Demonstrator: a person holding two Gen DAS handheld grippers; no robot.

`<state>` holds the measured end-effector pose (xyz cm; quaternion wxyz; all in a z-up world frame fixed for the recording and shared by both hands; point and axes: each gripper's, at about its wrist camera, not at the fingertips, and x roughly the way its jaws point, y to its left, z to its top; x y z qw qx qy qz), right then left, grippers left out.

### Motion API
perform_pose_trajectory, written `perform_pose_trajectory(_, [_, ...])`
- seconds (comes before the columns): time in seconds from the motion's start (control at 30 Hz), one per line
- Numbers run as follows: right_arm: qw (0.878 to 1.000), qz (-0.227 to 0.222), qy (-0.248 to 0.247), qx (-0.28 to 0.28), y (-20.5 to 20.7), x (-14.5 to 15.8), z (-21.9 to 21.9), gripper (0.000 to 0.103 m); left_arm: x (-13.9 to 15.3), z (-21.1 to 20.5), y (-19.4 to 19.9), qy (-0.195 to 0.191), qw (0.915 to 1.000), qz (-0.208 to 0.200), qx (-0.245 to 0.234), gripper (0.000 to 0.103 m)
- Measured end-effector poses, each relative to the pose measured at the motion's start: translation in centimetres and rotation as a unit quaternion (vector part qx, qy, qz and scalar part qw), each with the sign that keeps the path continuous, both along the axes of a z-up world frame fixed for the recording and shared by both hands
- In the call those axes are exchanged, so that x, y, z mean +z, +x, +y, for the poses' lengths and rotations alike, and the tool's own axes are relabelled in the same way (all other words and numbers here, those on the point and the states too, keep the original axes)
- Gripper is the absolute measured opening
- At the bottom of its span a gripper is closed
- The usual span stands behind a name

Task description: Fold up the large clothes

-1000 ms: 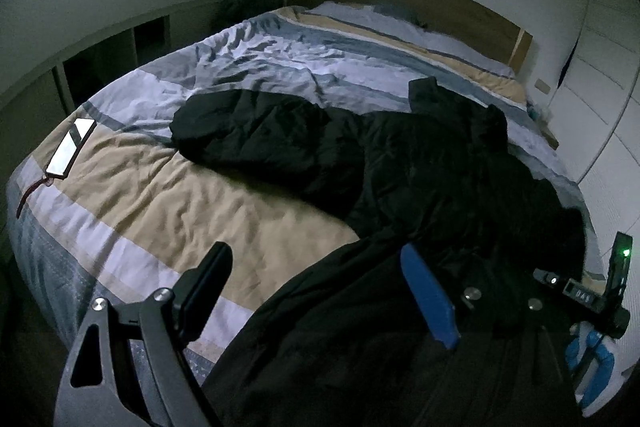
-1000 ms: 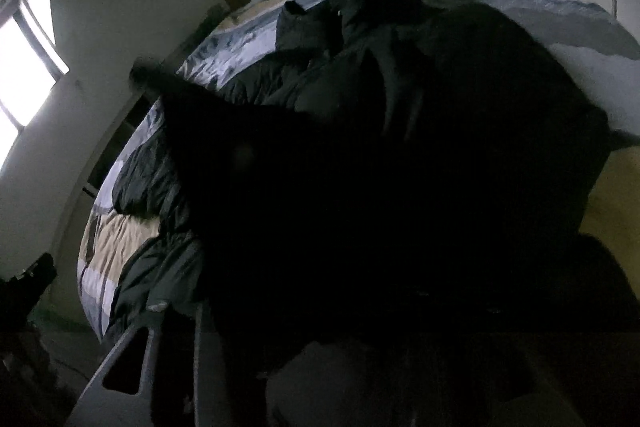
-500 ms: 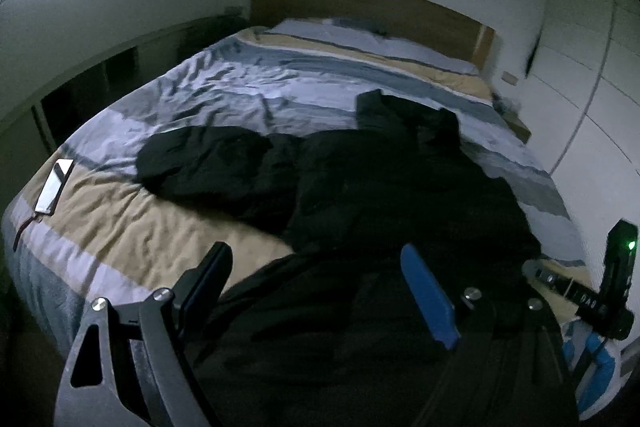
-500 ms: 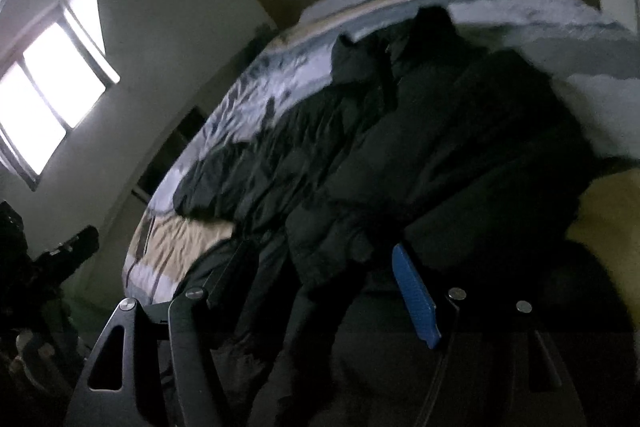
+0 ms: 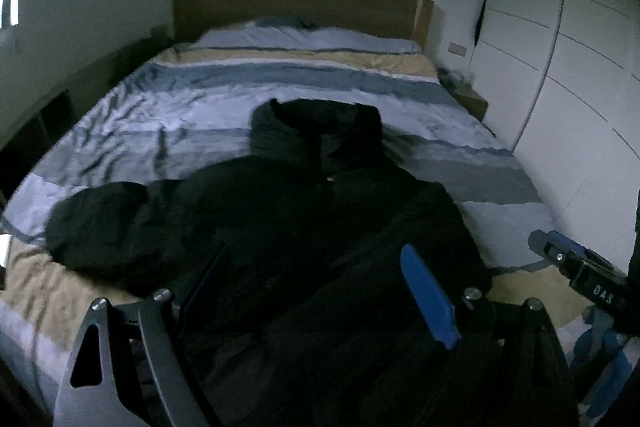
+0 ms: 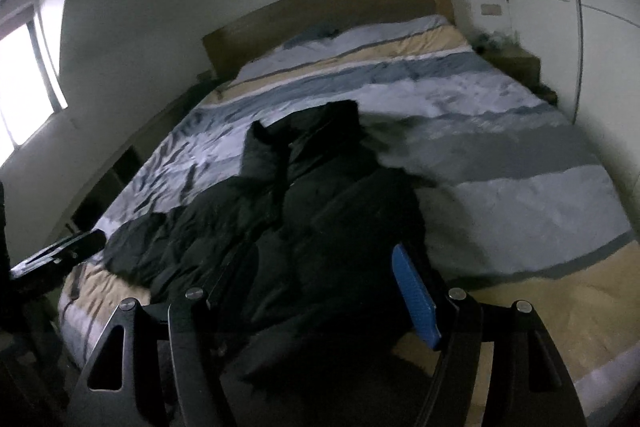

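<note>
Dim bedroom: a wide bed with a blue, grey and tan striped cover (image 5: 168,131) and a wooden headboard (image 5: 300,3) carries the large black padded jacket (image 5: 312,211), spread front-up, collar far, hem near, probably so its sides can be folded in. Its left sleeve (image 5: 100,223) trails out over the cover. The left gripper (image 5: 308,291) and right gripper (image 6: 312,287) both stand wide above the hem, nothing between their jaws. Only the right view shows the bright window (image 6: 24,79); only the left view shows the white panelled wardrobe (image 5: 580,75) fully.
</note>
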<state>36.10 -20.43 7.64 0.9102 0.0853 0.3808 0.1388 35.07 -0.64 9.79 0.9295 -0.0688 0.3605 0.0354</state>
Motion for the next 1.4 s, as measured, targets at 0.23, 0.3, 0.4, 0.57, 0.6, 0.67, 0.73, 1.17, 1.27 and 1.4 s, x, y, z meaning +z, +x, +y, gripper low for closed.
perform_pose_trajectory(0.23, [0.999,0.022,-0.033,-0.005,3.6,-5.0,0.6,0.069,-7.7,-3.1,5.6,-0.016,0.9992,0.036,0.006,0.086])
perform_pose_trajectory(0.3, [0.999,0.033,-0.039,-0.007,4.4,-7.2,0.9,0.069,-9.7,-3.7,6.0,-0.008,0.9992,0.039,0.009,0.086])
perform_pose_trajectory(0.4, [0.998,0.051,-0.036,-0.016,5.4,-10.1,0.8,0.069,-12.8,-4.5,7.0,0.016,0.9982,0.056,0.012,0.087])
perform_pose_trajectory(0.57, [0.997,0.074,-0.026,-0.022,6.4,-14.0,0.3,0.069,-18.1,-3.7,7.9,0.001,0.9952,0.096,0.021,0.087])
perform_pose_trajectory(0.6, [0.997,0.076,-0.025,-0.022,6.5,-14.7,0.2,0.07,-18.8,-3.6,8.0,-0.003,0.9947,0.1,0.023,0.087])
perform_pose_trajectory(0.67, [0.996,0.077,-0.033,-0.021,6.5,-15.6,0.5,0.07,-19.7,-3.7,7.9,0.002,0.9944,0.103,0.024,0.087])
perform_pose_trajectory(0.73, [0.996,0.077,-0.039,-0.019,6.7,-16.4,0.6,0.072,-20.2,-4.0,7.9,0.011,0.9941,0.106,0.022,0.087])
perform_pose_trajectory(1.17, [0.998,0.052,-0.042,-0.017,2.4,-12.1,1.0,0.072,-16.4,-1.8,2.5,0.024,0.9955,0.081,0.042,0.087])
perform_pose_trajectory(1.27, [0.996,0.067,-0.056,-0.011,1.3,-12.9,1.7,0.072,-17.4,-1.0,2.4,0.009,0.9921,0.12,0.037,0.087])
perform_pose_trajectory(1.4, [0.993,0.1,-0.057,-0.031,0.2,-13.3,1.2,0.072,-15.6,-0.5,0.7,0.016,0.9935,0.107,0.037,0.087])
